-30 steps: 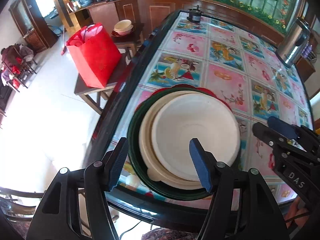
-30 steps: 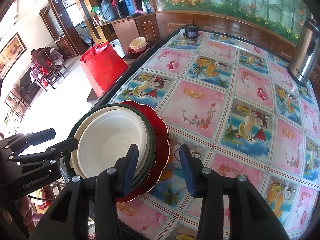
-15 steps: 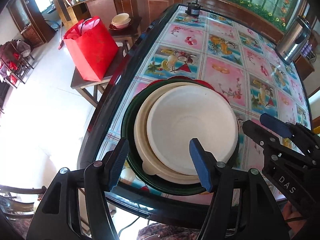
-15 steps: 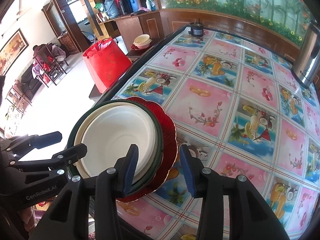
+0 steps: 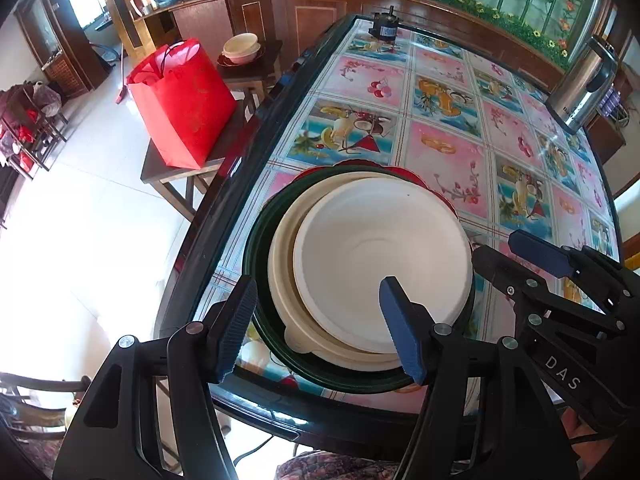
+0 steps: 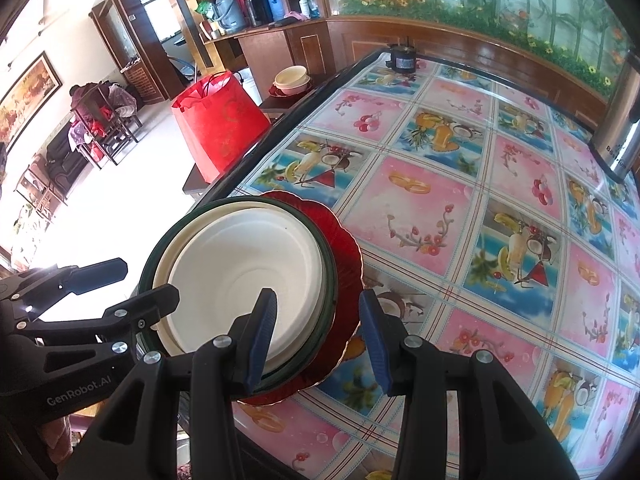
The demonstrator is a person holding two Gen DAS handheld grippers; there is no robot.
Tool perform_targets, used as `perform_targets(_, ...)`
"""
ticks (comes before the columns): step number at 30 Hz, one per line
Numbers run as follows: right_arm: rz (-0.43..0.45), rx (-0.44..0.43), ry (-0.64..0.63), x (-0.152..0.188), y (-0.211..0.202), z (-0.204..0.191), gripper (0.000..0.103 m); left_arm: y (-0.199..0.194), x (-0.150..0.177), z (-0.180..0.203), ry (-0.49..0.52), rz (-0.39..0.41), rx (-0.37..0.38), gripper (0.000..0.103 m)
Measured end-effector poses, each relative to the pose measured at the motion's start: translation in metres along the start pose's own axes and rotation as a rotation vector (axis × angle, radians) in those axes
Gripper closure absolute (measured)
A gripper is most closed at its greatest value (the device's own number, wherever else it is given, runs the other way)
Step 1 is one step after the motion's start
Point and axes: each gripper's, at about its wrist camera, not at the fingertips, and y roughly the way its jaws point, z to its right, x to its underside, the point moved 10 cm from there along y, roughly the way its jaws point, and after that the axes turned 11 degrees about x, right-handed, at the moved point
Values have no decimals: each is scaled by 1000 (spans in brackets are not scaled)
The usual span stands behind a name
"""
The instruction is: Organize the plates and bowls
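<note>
Left wrist view, left tongs [image 5: 318,326] spread astride stacked bowls' [image 5: 384,264] rim, right tongs [image 6: 318,340] spread astride red plate's [image 6: 346,264] edge, pinching nothing

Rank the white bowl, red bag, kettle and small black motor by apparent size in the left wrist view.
1. White bowl, largest, though it is nearest the camera.
2. Red bag.
3. Kettle, partly cut by the frame edge.
4. Black motor, smallest, and farthest away.
</note>
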Motion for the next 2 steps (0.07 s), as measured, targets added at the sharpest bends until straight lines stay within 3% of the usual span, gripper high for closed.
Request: perform_targets(2,-1,-2,3,0,0,1,60,-1,-2,2,3,3,3,38)
